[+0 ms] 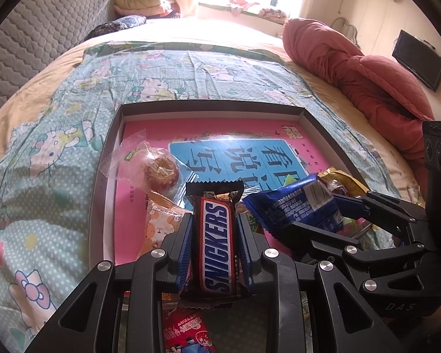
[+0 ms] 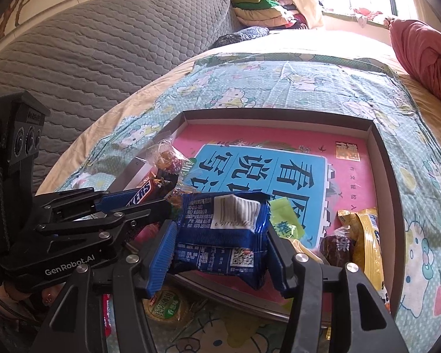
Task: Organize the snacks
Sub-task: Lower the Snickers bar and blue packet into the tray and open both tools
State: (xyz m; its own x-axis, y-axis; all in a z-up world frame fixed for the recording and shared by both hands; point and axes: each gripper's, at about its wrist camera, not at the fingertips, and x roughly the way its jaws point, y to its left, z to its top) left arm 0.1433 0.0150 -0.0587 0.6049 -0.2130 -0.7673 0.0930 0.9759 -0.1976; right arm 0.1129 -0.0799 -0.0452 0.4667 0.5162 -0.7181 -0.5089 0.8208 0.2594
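Two claws grip snacks: left claw clamps a Snickers bar, right claw a blue packet.

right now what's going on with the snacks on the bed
A person is sorting snacks into a shallow tray on the bed, using two handheld tools. The left tool is clamped on a Snickers bar, held above the tray's near edge. The right tool has a blue snack packet between its fingers, also over the tray. A clear-wrapped cake and a few other packets already lie inside, and some snacks remain on the sheet outside it.
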